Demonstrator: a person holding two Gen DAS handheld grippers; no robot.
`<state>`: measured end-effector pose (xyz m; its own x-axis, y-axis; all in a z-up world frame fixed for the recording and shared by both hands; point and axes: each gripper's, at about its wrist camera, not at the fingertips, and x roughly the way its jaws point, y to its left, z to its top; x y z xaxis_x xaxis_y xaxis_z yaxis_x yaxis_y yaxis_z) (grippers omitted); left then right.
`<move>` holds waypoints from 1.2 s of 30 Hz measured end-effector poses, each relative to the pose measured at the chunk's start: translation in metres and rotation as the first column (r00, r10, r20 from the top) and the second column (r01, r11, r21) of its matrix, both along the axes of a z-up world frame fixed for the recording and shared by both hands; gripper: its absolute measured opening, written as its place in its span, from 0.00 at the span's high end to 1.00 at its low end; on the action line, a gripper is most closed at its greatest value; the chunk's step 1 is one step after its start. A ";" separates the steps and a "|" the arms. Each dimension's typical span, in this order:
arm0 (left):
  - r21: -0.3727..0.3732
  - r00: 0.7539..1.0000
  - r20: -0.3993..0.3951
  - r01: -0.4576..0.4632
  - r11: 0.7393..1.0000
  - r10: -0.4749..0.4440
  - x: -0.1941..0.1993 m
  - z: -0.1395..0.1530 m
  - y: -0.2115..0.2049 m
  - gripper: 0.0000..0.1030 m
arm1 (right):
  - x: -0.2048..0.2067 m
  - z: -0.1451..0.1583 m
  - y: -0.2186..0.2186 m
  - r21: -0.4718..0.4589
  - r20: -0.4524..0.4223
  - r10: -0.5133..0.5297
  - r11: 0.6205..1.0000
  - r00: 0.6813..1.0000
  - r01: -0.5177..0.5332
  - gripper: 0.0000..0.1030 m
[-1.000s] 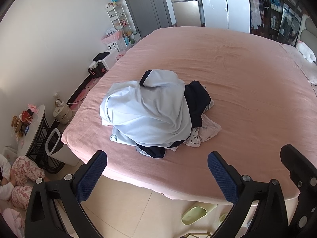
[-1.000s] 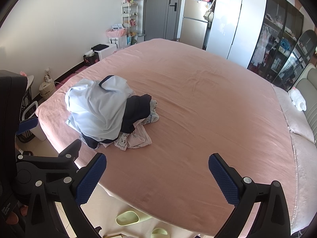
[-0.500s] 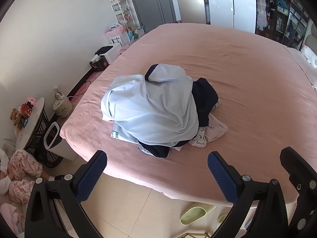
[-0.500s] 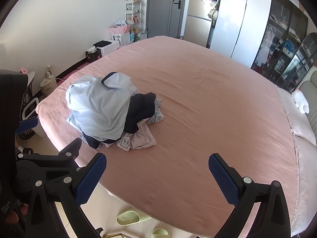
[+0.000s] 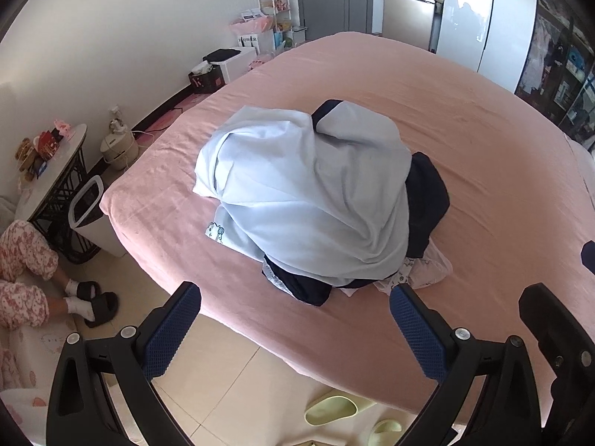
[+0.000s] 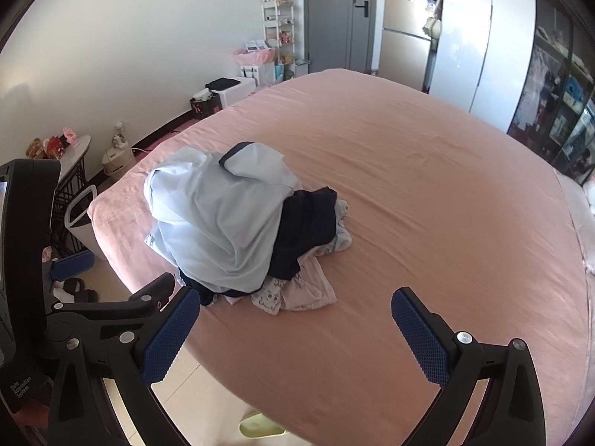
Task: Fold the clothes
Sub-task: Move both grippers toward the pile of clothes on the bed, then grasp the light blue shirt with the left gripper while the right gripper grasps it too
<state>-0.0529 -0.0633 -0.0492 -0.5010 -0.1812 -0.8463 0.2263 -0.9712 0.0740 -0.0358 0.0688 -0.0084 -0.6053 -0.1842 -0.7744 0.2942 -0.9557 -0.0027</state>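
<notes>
Clearly approach step: both sets of jaws wide apart, empty, above bed's (image 5: 483,156) near edge. Pile (image 5: 319,200) sits near bed's left near corner — pale blue top (image 5: 308,186) over navy piece (image 5: 427,197), pink print piece (image 6: 297,290) lowest. Best pinch blue top alone at collar or hem, lift clear before spreading on bare bed to right.

Left gripper (image 5: 295,329) view shows person's legs, slippers on floor. Right gripper (image 6: 295,329) view shows more pink piece, bed's empty right side.

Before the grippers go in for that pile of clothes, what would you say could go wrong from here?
The light blue garment drapes over the dark navy garment and pink printed garment, so a grab may lift several layers together. The pile sits near the bed edge, so pulling toward the open left gripper and right gripper could drag clothes onto the floor.
</notes>
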 end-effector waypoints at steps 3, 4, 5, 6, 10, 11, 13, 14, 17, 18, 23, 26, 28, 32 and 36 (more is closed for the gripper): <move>-0.010 1.000 0.002 -0.028 1.000 0.028 -0.006 -0.005 -0.006 0.00 | -0.010 -0.005 -0.007 0.008 -0.017 0.031 1.000 0.999 -0.031 0.00; -0.009 0.999 -0.001 -0.034 0.999 0.034 -0.008 -0.006 -0.008 0.00 | -0.013 -0.007 -0.009 0.004 -0.021 0.043 0.999 0.999 -0.043 0.00; -0.008 0.999 -0.006 -0.040 0.999 0.040 -0.010 -0.007 -0.010 0.00 | -0.017 -0.009 -0.011 -0.004 -0.025 0.056 0.998 0.998 -0.056 0.00; -0.007 0.999 -0.012 -0.044 0.999 0.044 -0.012 -0.008 -0.012 0.00 | -0.020 -0.010 -0.012 -0.014 -0.026 0.066 0.998 0.997 -0.066 0.00; -0.010 0.999 -0.027 -0.047 0.999 0.047 -0.023 -0.013 -0.016 0.00 | -0.035 -0.020 -0.017 -0.054 -0.011 0.095 0.994 0.995 -0.096 0.00; -0.015 0.998 -0.030 -0.048 0.999 0.048 -0.026 -0.015 -0.017 0.00 | -0.039 -0.023 -0.018 -0.058 -0.013 0.103 0.993 0.995 -0.104 0.00; -0.029 0.998 -0.035 -0.050 0.998 0.049 -0.032 -0.019 -0.017 0.00 | -0.046 -0.027 -0.020 -0.060 -0.016 0.117 0.991 0.993 -0.117 0.00; -0.032 0.998 -0.034 -0.053 0.998 0.051 -0.035 -0.022 -0.018 0.00 | -0.048 -0.029 -0.021 -0.054 -0.019 0.123 0.991 0.992 -0.124 0.00; -0.024 0.998 -0.031 -0.054 0.998 0.054 -0.043 -0.030 -0.021 0.00 | -0.058 -0.035 -0.027 -0.028 -0.042 0.163 0.986 0.986 -0.164 0.00; -0.021 0.998 -0.033 -0.053 0.998 0.052 -0.046 -0.033 -0.022 0.00 | -0.062 -0.037 -0.028 -0.023 -0.047 0.177 0.984 0.983 -0.178 0.00; -0.016 0.999 -0.037 -0.034 0.999 0.034 -0.061 -0.041 -0.022 0.00 | -0.078 -0.047 -0.033 -0.031 -0.049 0.250 0.967 0.967 -0.251 0.00; -0.028 0.999 -0.048 -0.019 0.999 0.018 -0.068 -0.044 -0.021 0.00 | -0.088 -0.051 -0.032 -0.034 -0.050 0.264 0.963 0.963 -0.266 0.00; -0.038 0.999 -0.051 -0.019 0.999 0.017 -0.072 -0.046 -0.021 0.00 | -0.093 -0.053 -0.032 -0.034 -0.048 0.271 0.962 0.962 -0.272 0.00; -0.027 0.998 -0.059 -0.024 0.999 0.023 -0.077 -0.048 -0.027 0.00 | -0.101 -0.057 -0.033 -0.029 -0.056 0.277 0.960 0.959 -0.279 0.00; -0.025 0.998 -0.055 -0.033 0.999 0.032 -0.080 -0.051 -0.033 0.00 | -0.109 -0.063 -0.038 -0.030 -0.049 0.286 0.957 0.957 -0.287 0.00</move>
